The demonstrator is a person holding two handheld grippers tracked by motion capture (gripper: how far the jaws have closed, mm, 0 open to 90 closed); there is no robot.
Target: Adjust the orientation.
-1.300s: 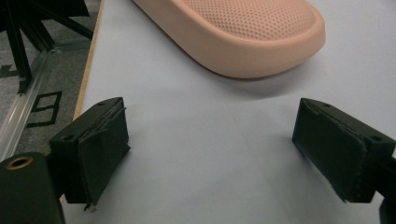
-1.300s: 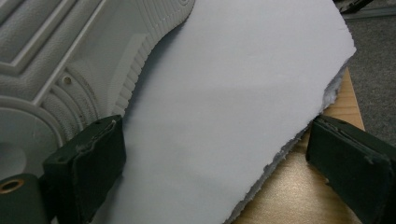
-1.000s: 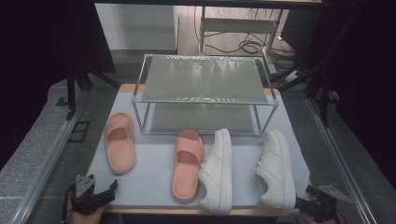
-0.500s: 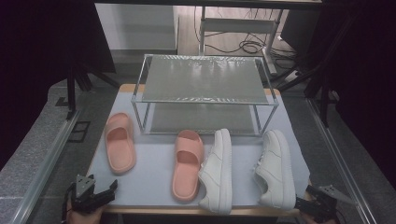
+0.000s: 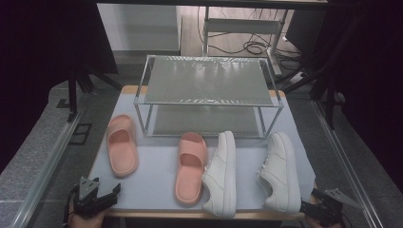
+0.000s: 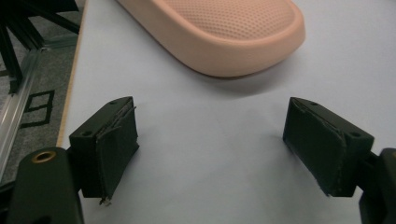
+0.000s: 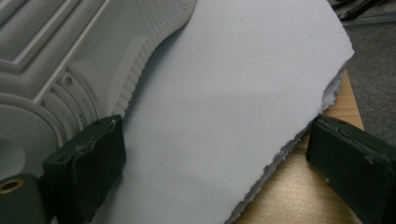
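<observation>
Two pink slippers lie on the pale mat: one [image 5: 122, 150] at the left, one [image 5: 190, 166] near the middle. Two white sneakers lie on their sides to the right, one [image 5: 221, 175] beside the middle slipper, the other [image 5: 278, 171] near the mat's right edge. My left gripper [image 5: 105, 195] sits open at the front left corner, just short of the left slipper's heel [image 6: 219, 32], jaws wide with bare mat between them [image 6: 210, 144]. My right gripper [image 5: 317, 204] is open at the front right corner, beside the right sneaker's sole [image 7: 60, 56], nothing held [image 7: 215, 172].
A two-tier metal rack with mesh shelves [image 5: 207, 80] stands at the back of the table. The mat's ragged edge [image 7: 299, 135] leaves a strip of bare wooden tabletop [image 7: 303, 196] at the front right. Aluminium rails [image 5: 47, 161] run along both sides; cables [image 5: 247, 45] lie on the floor behind.
</observation>
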